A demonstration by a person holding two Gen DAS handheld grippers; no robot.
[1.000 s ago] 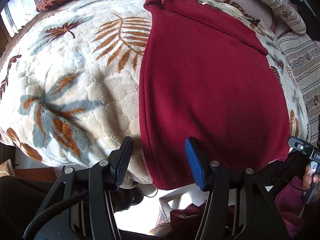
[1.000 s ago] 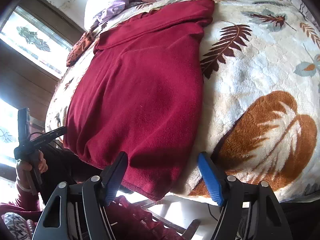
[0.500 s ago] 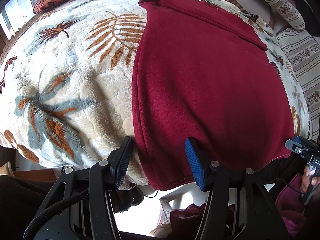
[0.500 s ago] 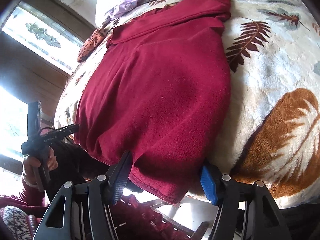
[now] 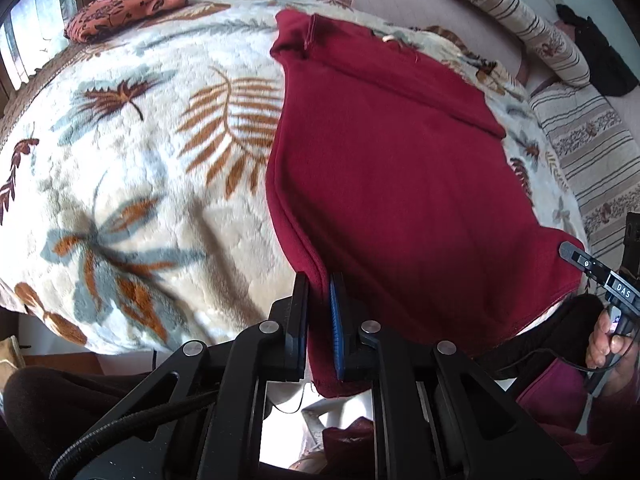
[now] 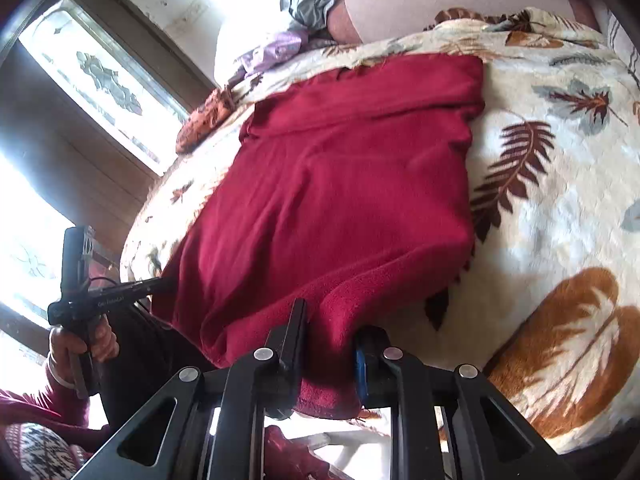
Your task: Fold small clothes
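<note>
Both grippers have closed since a second ago: I see the left gripper (image 5: 319,292) and right gripper (image 6: 330,322) clamped on the red garment's (image 5: 392,184) near hem corners. Garment lies flat on leaf-print blanket (image 5: 132,168). Handle label reads "DAS".

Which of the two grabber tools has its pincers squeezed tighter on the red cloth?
The left gripper: its jaws stand almost together on the maroon garment edge. The right gripper clamps a thicker bunch of the near hem, so a wider gap remains.
</note>
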